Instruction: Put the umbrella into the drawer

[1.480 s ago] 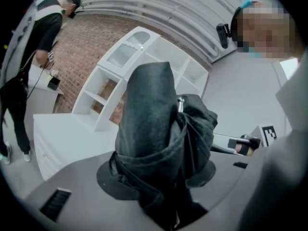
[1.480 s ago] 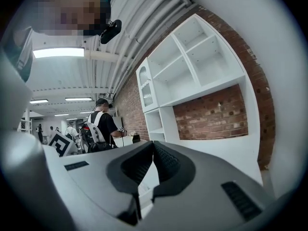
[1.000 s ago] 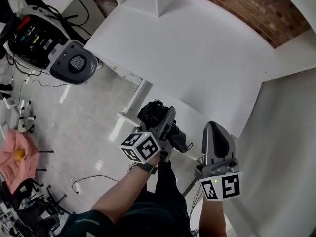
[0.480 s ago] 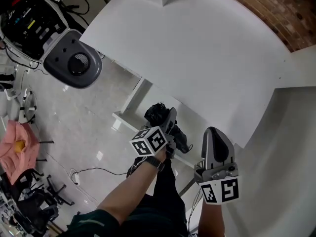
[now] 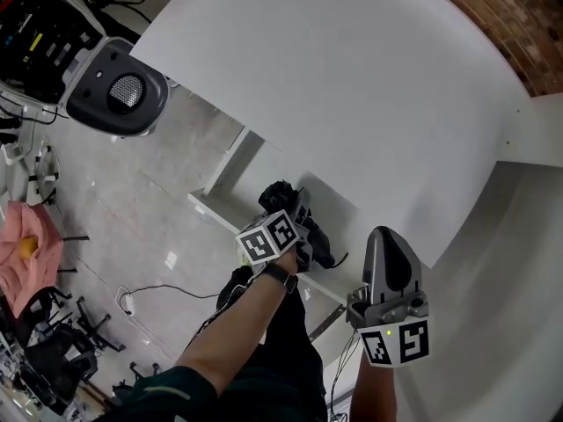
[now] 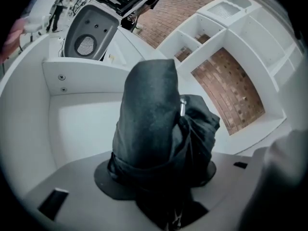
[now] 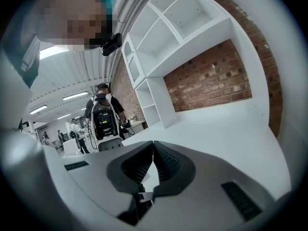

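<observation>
- The drawer (image 6: 79, 121) stands pulled out under the edge of the desk (image 5: 352, 86); what you can see of its white inside is bare; so the opening step looks done.
- Your left tongs (image 5: 297, 216) pinch the folded black umbrella (image 6: 151, 124) by its near end; the bundle rises between the jaws, and its far end leans toward the drawer's back wall.
- In the left gripper view the drawer's walls wrap round the umbrella on the left and behind; in the head view it sits over the open drawer, just below the desk's lip; I cannot tell whether its far end touches the drawer floor.
- By my reading the carry is nearly over; the umbrella is at the drawer or just inside it, but it is not laid down, since you have it clamped.
- What is left, as I judge it: lower the umbrella until it lies on the drawer floor; spread the left tongs; draw them out without dragging the cloth along.
- Your right tongs (image 7: 153, 153) are pressed together on nothing; they hang to the right of the left tongs, apart from the umbrella, and take no part just now; they are free to push the drawer in afterwards, though the task does not ask for that.
</observation>
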Tool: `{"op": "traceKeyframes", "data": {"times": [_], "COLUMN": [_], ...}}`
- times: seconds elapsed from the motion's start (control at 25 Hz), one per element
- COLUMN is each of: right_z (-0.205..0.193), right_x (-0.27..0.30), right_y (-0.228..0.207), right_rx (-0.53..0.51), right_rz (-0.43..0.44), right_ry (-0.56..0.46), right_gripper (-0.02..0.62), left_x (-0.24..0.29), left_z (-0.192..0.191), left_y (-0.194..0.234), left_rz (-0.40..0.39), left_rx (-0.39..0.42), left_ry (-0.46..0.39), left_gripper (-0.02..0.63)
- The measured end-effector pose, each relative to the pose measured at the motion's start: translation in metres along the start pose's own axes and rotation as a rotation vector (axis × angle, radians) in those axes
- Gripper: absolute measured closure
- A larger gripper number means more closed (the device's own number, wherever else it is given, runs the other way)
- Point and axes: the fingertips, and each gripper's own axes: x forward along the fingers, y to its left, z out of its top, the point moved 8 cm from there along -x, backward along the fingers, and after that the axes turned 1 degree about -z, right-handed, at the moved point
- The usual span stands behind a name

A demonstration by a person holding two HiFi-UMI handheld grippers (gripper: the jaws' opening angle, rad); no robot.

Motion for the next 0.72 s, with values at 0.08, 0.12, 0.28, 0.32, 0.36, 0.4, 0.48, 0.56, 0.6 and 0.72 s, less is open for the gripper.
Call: {"op": "traceKeyframes", "data": {"times": [0.08, 0.12, 0.28, 0.32, 0.36, 0.4, 0.48, 0.56, 0.6, 0.72], "right_z": [0.001, 0.002, 0.003, 0.003, 0.003, 0.003, 0.004, 0.005, 0.006, 0.009], "right_x": [0.0, -0.001, -0.001, -0.001, -0.001, -0.001, -0.002, -0.002, -0.002, -0.001], "right_y": [-0.002, -0.002, -0.002, -0.002, -0.002, -0.002, -0.002, 0.0, 0.001, 0.004], "right_rx": [0.003, 0.004, 0.006, 0.006, 0.006, 0.007, 0.009, 0.009, 0.009, 0.013], "right_rz": [0.003, 0.005, 0.009, 0.009, 0.009, 0.009, 0.01, 0.012, 0.014, 0.02], "right_ry": [-0.001, 0.0, 0.001, 0.001, 0.001, 0.001, 0.002, 0.002, 0.0, -0.011], "right_gripper": [0.592, 0.592, 0.592, 0.592, 0.592, 0.592, 0.592, 0.592, 0.592, 0.592], "left_x": [0.004, 0.006, 0.011, 0.013, 0.014, 0.015, 0.017, 0.017, 0.017, 0.015], "left_z": [-0.004, -0.006, -0.008, -0.008, -0.009, -0.009, -0.011, -0.014, -0.014, -0.014], "left_y": [0.005, 0.007, 0.016, 0.018, 0.02, 0.022, 0.026, 0.029, 0.031, 0.034], "left_rz": [0.034, 0.05, 0.092, 0.102, 0.112, 0.121, 0.142, 0.168, 0.184, 0.236], "left_rx": [-0.002, -0.015, -0.085, -0.102, -0.117, -0.129, -0.147, -0.167, -0.177, -0.202], "left_ry": [0.022, 0.031, 0.036, 0.037, 0.043, 0.054, 0.084, 0.105, 0.114, 0.154], "left_gripper": [0.377, 0.376, 0.376, 0.373, 0.37, 0.362, 0.347, 0.344, 0.341, 0.328]}}
